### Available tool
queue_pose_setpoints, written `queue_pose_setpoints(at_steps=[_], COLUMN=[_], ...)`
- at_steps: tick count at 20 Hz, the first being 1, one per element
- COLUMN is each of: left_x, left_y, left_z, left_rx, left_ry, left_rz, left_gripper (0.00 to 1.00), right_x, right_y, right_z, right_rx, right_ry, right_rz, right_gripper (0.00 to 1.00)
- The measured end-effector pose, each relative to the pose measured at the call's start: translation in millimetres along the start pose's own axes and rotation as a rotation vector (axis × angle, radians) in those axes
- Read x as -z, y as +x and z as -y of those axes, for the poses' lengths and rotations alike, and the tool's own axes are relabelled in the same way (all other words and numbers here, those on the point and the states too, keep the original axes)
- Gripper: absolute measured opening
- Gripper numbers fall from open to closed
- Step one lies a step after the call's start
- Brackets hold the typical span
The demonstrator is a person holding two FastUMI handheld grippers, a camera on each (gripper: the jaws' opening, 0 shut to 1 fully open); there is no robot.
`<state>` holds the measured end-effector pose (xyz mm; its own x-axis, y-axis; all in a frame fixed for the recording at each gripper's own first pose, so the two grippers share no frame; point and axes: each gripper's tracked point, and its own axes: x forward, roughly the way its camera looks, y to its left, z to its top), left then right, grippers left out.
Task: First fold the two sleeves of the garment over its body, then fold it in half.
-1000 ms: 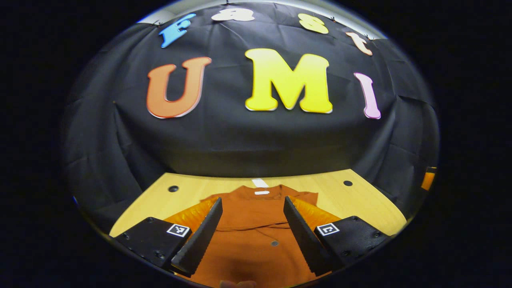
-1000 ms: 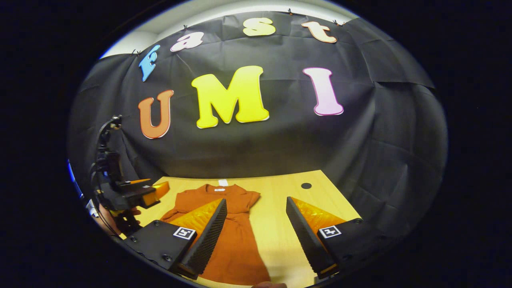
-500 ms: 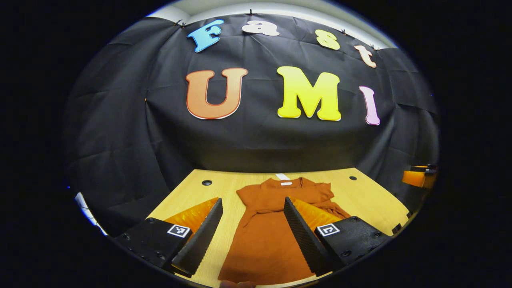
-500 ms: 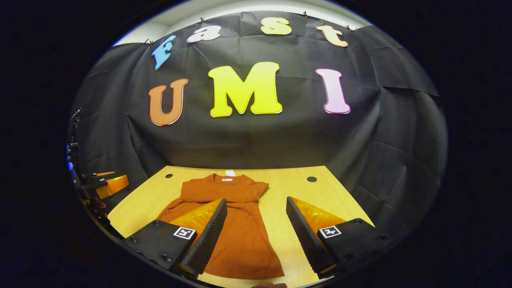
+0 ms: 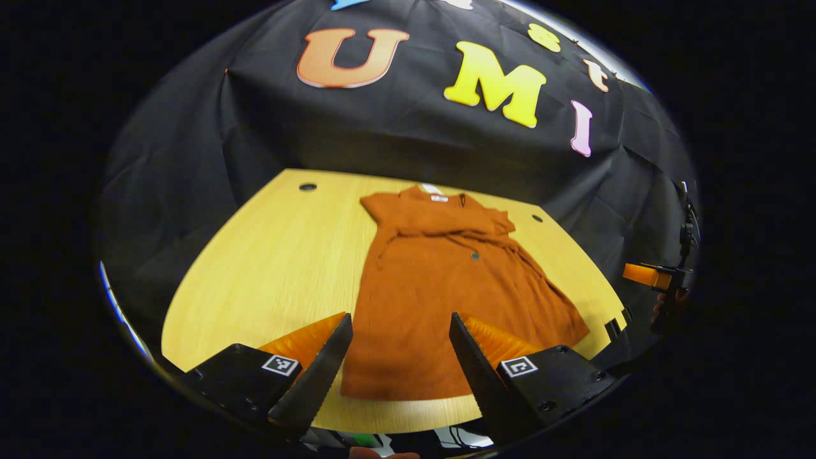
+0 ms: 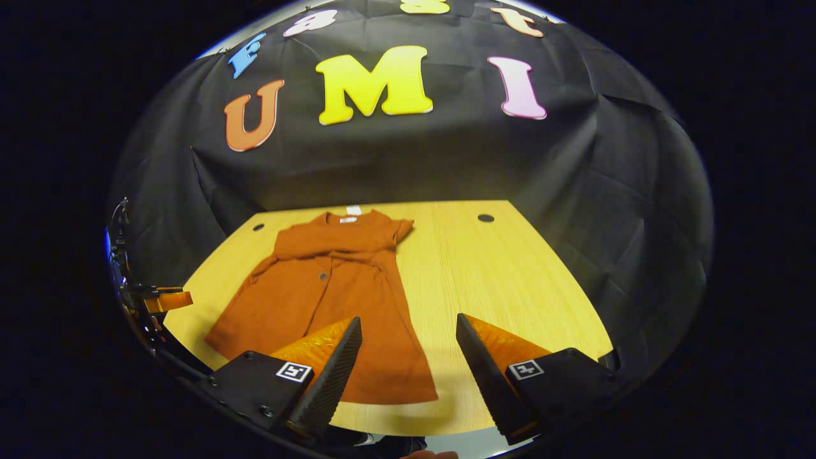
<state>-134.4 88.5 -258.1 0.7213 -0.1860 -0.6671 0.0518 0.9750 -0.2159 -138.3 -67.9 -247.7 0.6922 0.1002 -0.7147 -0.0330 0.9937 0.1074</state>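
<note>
The desk [image 5: 268,255] is lying under everything, a pale wooden top with small round holes [image 6: 486,218] near its far corners, and the booth's black cloth wall [image 6: 446,159] is hanging behind it.

The garment [image 5: 440,287], a rust-orange dress, is lying flat on the desk with its collar toward the wall and its hem toward the near edge. In the left gripper view it is sitting right of the desk's middle; in the right gripper view [image 6: 325,299] it is sitting on the left half. Both short sleeves are lying folded in over the chest, and a small dark button [image 5: 475,256] is showing on the front below them. A white label [image 6: 348,219] is showing at the neck.

The left tool [image 5: 398,357] is hovering above the near hem with its fingers spread wide, gripping nothing. The right tool [image 6: 408,363] is hovering over the desk's near edge beside the hem's right corner, likewise spread wide and gripping nothing.

At the far right of the left gripper view, the other tool is showing small, with part of a hand [image 5: 663,303] holding it.
</note>
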Motion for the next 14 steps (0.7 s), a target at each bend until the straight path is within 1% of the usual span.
queue_pose_setpoints(at_steps=[3,5,7,8,10,13,14], left_x=[44,60,76,78,78,74,73], left_y=[13,20,25,27,30,35,37], left_z=[-18,-24,-30,-28,-26,-22,-15], left_rx=[-0.016,-0.027,-0.04,-0.037,-0.044,-0.046,-0.031], left_ry=[-0.007,-0.047,-0.061,-0.067,-0.061,-0.058,-0.06], left_rz=[-0.094,-0.136,-0.168,-0.178,-0.172,-0.178,-0.177], left_gripper=[0.99,0.99,0.99,0.99,0.99,0.99,0.99], right_x=[44,65,79,85,98,113,119], right_y=[14,24,37,44,57,73,77], right_z=[11,15,15,16,15,11,8], right_rx=[0.017,0.03,0.04,0.047,0.056,0.068,0.067], right_ry=[-0.013,-0.026,-0.029,-0.021,-0.007,-0.031,-0.039], right_rz=[-0.099,-0.148,-0.185,-0.202,-0.236,-0.279,-0.297], right_gripper=[0.96,0.96,0.94,0.96,0.96,0.96,0.96])
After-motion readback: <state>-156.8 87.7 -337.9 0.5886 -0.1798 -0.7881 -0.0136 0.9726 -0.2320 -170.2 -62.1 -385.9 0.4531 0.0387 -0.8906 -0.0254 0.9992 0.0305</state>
